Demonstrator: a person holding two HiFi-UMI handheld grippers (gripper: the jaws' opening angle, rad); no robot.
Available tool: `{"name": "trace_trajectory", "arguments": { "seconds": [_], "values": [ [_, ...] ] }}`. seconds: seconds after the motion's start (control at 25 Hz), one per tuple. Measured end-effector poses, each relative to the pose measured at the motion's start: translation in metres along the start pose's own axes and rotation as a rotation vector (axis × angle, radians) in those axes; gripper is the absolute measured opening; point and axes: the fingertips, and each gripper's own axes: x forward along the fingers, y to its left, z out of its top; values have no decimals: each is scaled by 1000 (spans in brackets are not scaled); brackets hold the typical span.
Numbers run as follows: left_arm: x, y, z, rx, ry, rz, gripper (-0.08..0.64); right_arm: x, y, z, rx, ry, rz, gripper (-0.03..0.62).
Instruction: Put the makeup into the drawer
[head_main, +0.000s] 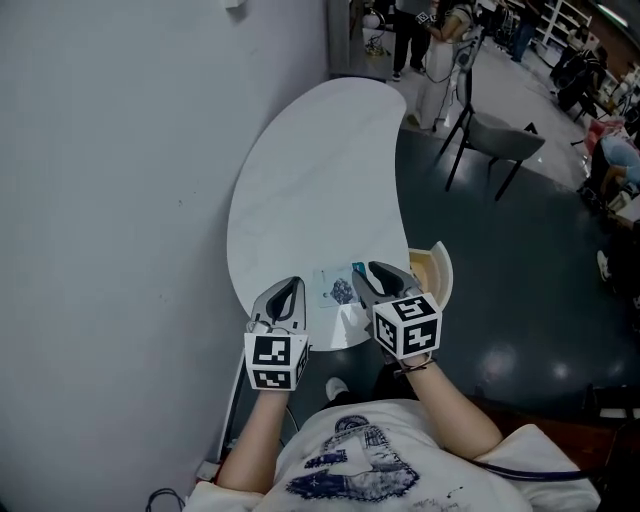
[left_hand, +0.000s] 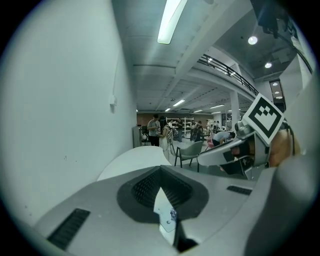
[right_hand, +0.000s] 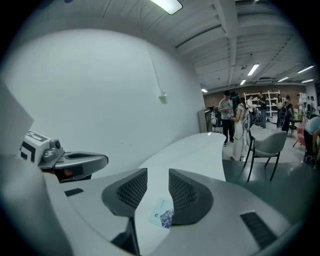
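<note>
Makeup sachet, flat and pale with a dark blue printed picture, lies at the near edge of the white curved tabletop, between the clenched, empty left claw and the parted, empty right claw.

Two grippers, one table, one makeup packet, one drawer, one chair.

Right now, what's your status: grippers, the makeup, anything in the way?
Left gripper shut, empty. Right gripper open, empty. Makeup packet flat on the table, not held. Drawer looks open, nothing blocking it.
</note>
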Motion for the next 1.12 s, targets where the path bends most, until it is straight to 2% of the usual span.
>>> {"name": "trace_trajectory", "arguments": {
  "seconds": [0.12, 0.48, 0.96, 1.12],
  "values": [
    [-9, 1, 5, 3, -15, 2, 46, -7, 10, 5, -17, -17, 7, 135],
    [-34, 1, 20, 6, -63, 15, 46, -29, 28, 19, -68, -101, 0, 28],
    [-46, -1, 12, -1, -62, 23, 46, -35, 40, 11, -81, -92, 17, 20],
    [-47, 0, 16, -8, -80, 23, 46, -35, 40, 9, -56, -85, 28, 20]
  ]
}}
